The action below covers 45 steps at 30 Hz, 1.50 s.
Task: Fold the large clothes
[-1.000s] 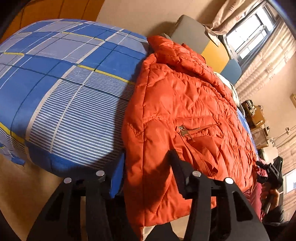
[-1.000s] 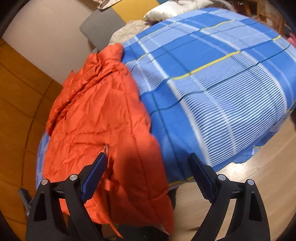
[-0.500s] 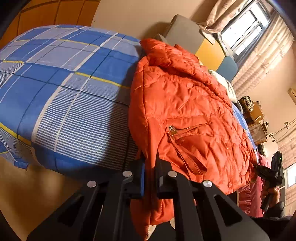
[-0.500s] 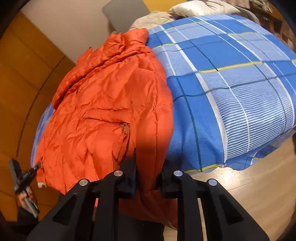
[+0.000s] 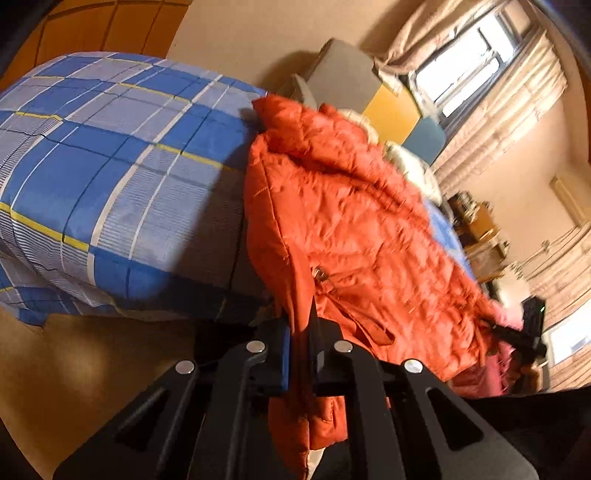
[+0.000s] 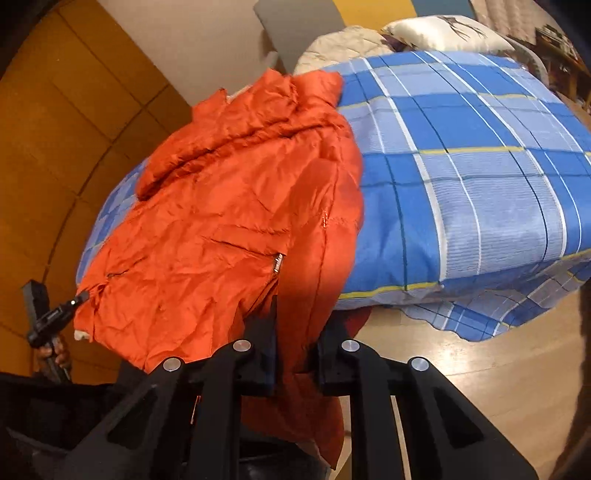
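Meanwhile, both grippers clamp the hem of an orange jacket (image 5: 354, 229) lying along the bed (image 5: 110, 177), its hem hanging over the edge: the left gripper (image 5: 301, 354) and right gripper (image 6: 295, 350) each pinch fabric between narrow fingers. To fold cleanly, both should lift together, keeping the hem taut and level. A second ago the fingers stood wide, gripping nothing; now they grip.

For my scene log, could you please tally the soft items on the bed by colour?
Orange: 1, the jacket, pinched by the left gripper and right gripper.
Blue plaid: 1, the bedspread.
White: 1, the pillow.
Cream: 1, the quilted bundle.
Total: 4
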Motion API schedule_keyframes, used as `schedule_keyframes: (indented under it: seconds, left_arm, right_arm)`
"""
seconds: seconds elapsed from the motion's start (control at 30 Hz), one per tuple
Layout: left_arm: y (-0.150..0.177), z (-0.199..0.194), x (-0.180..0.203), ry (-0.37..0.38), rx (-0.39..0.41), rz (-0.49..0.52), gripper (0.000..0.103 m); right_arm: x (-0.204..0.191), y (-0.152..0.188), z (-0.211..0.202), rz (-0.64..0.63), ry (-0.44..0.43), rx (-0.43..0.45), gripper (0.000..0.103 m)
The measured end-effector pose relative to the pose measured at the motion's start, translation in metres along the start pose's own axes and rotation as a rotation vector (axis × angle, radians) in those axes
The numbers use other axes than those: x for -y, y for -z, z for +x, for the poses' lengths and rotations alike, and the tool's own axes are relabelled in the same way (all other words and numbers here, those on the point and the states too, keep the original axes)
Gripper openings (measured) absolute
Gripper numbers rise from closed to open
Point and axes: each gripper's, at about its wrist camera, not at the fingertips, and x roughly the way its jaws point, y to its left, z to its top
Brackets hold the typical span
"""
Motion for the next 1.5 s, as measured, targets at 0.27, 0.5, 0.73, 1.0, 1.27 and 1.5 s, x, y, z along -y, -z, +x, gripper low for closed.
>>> schedule_keyframes:
  seconds: [0.27,0.5,0.73,1.0,1.27,1.5]
  left_arm:
    - [-0.027,-0.010,0.008,0.103,0.055,-0.024,0.006]
    - [-0.072,-0.004,0.010,0.130,0.091,-0.037,0.006]
    - [-0.126,0.025,0.018,0.114,0.107,-0.016,0.006]
    - [-0.184,0.081,0.015,0.065,0.062,-0.041,0.006]
    - [-0.224,0.141,0.006,-0.018,-0.020,-0.093,0.009]
    - [-0.241,0.156,-0.006,-0.024,-0.043,-0.175,0.032]
  right_arm:
    - [-0.012,-0.040,-0.015,0.011,-0.092,0.103,0.012]
    - [-0.016,-0.082,-0.014,0.007,-0.106,0.141,0.012]
    - [-0.014,-0.145,0.010,0.031,-0.104,0.167,0.012]
    - [-0.001,-0.204,0.062,0.106,-0.069,0.123,0.012]
    - [0.013,-0.239,0.110,0.187,-0.035,0.060,0.015]
    - [0.032,-0.257,0.119,0.338,-0.183,0.091,0.071]
